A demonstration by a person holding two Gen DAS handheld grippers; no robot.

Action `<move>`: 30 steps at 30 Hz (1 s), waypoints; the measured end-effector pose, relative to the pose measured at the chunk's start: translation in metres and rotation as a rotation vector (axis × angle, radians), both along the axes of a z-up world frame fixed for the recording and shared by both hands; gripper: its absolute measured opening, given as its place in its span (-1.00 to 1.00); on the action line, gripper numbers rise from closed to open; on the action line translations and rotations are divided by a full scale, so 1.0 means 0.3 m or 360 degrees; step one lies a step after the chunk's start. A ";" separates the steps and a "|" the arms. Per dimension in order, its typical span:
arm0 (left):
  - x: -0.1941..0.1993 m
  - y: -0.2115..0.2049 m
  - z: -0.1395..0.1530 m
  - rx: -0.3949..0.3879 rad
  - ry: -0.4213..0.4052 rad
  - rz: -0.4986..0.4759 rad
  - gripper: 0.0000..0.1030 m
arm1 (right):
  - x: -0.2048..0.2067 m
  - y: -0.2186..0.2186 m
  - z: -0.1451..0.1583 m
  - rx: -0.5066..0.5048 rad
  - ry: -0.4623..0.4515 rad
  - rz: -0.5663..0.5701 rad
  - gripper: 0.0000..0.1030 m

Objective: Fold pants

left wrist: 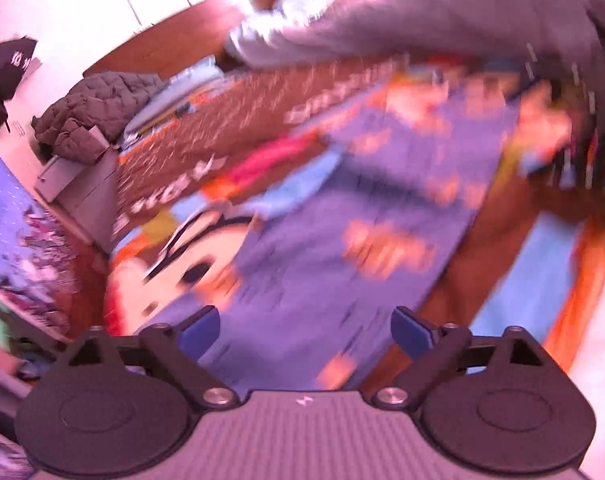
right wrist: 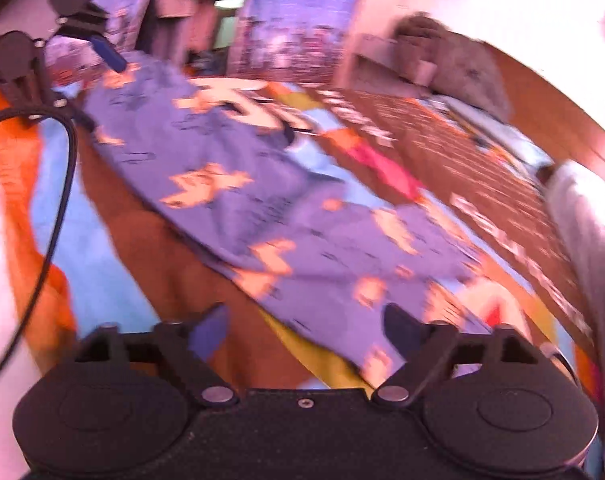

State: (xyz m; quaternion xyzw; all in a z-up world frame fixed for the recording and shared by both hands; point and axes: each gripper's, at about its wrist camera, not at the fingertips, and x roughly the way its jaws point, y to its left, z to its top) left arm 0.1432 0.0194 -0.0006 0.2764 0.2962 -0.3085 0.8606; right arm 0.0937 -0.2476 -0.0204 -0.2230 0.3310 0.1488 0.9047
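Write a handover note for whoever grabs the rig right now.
Left gripper: open, empty, hovering over the pants.
Right gripper: open, empty, above the near edge of the pants.
The pants lie stretched out long and narrow on the cartoon blanket, possibly already folded leg over leg; motion blur hides the layers.
Left: grip one end and fold it over lengthwise.

I see purple pants scattered with orange shapes and dark marks. The mat under them shows cartoon patches: brown, blue, orange, pink, yellow. My grippers' fingers are blue on black bodies.
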 end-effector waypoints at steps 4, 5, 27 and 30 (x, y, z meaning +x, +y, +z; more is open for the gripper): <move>0.036 -0.164 0.015 -0.0319 0.0159 0.0008 0.90 | -0.042 -0.121 -0.008 0.0009 -0.0036 -0.0355 0.94; 0.052 -0.205 0.013 -0.0398 0.0213 0.0009 0.90 | -0.052 -0.154 -0.008 0.0037 -0.0042 -0.0439 0.95; 0.323 -0.471 -0.198 -0.0986 0.0656 0.0205 0.77 | 0.299 -0.466 0.046 0.0648 0.0118 -0.0366 0.31; 0.353 -0.475 -0.223 -0.1067 0.0681 0.0262 0.78 | 0.459 -0.441 0.058 0.0657 0.0192 -0.0336 -0.16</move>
